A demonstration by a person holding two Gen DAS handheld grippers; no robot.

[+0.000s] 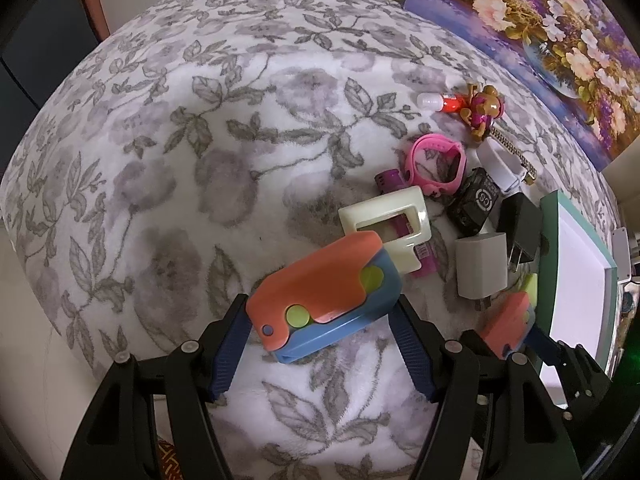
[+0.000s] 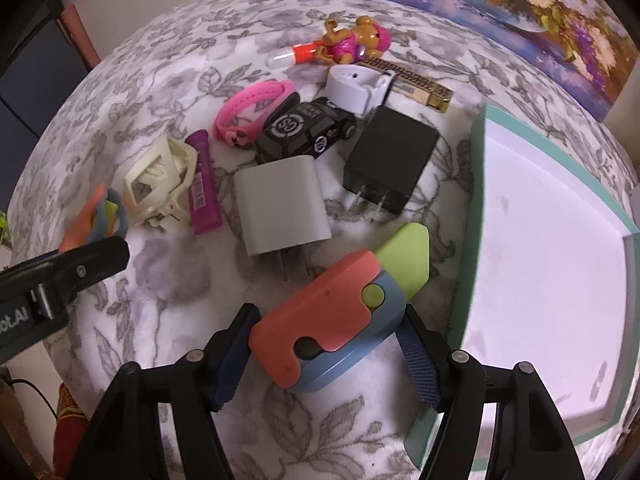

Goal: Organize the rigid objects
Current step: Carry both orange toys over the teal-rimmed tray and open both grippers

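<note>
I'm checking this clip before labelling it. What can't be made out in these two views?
- Purple plastic tube: left wrist view, middle hidden under the cream plastic frame.
- White tray with green rim: right wrist view, far side cut by the image edge.
- Gold studded bar: left wrist view, too small to identify.
- Toy in the right gripper: left wrist view, lower part hidden by fingers.

Between left fingers (image 1: 228,352): toy knife (image 1: 324,300).
Ahead of it: frame (image 1: 386,220) over tube (image 1: 404,226).
Right of frame: two chargers (image 1: 482,266).
Beyond them: car (image 1: 474,200), band (image 1: 436,164), figurine (image 1: 482,110).
Between right fingers (image 2: 418,356): second knife (image 2: 340,308).
Right of those fingers: tray (image 2: 478,152).
</note>
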